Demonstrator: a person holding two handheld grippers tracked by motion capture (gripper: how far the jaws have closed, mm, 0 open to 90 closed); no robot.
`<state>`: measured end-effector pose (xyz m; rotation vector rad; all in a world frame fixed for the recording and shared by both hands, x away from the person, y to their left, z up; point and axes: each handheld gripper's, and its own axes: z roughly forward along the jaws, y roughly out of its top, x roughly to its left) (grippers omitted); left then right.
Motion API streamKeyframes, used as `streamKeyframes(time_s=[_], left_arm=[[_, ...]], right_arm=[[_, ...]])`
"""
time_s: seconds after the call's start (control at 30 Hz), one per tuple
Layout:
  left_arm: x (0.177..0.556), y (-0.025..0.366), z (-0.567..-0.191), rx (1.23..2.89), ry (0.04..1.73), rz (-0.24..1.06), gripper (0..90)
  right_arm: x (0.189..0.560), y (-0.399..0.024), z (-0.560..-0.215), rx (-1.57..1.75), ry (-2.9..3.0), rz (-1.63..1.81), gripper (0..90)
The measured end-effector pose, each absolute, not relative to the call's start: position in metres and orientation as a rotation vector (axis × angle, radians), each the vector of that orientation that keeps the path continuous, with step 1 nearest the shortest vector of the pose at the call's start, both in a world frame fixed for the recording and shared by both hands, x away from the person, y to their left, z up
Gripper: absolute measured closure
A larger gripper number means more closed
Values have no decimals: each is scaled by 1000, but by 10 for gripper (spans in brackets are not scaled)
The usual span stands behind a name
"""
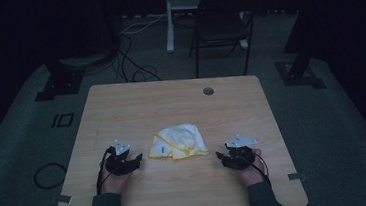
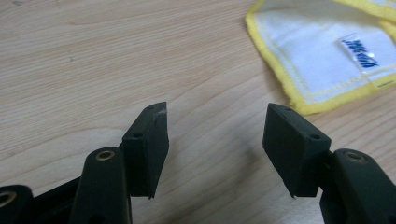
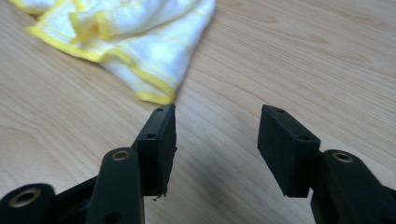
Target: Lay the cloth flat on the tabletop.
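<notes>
We list first the cloth (image 1: 179, 141), white with a yellow stitched hem, lying crumpled on the wooden table (image 1: 170, 99) between our two grippers and touching neither. A small white label with blue print sits on its near-left fold, seen in the left gripper view.

Left gripper (image 1: 135, 161): held in our left hand (image 1: 108, 182), resting low over the tabletop just left of the cloth. In its own view the two black jaws stand apart with only bare wood between them; nothing is gripped. The cloth's labelled corner (image 2: 327, 51) lies ahead and to the right of these jaws, near but apart.

Right gripper (image 1: 221, 156): held in our right hand (image 1: 252, 172), just right of the cloth, jaws pointing toward it. In its own view the jaws are parted with bare table between them and hold nothing. The cloth's nearest hem (image 3: 149, 70) lies ahead and to the left, just beyond the left jaw's tip.

Each gripper carries a grey three-cornered plate on top and a trailing black cable.

Beyond the table, past both grippers: a dark folding chair (image 1: 222, 24) and loose cables on the grey floor.
</notes>
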<state>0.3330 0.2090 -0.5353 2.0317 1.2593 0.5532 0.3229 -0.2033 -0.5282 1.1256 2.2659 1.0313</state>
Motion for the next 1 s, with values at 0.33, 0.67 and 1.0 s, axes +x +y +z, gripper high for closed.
streamKeyframes(time_s=[0.33, 0.67, 1.0], left_arm=[[328, 199, -533, 2039, 1215, 526, 431], [324, 194, -528, 2026, 1176, 491, 455], [322, 186, -525, 2031, 1142, 473, 473]], right_arm=[[319, -193, -520, 1062, 2270, 1066, 569], [317, -178, -513, 1001, 2285, 1092, 618], [319, -163, -505, 937, 2308, 1098, 654]])
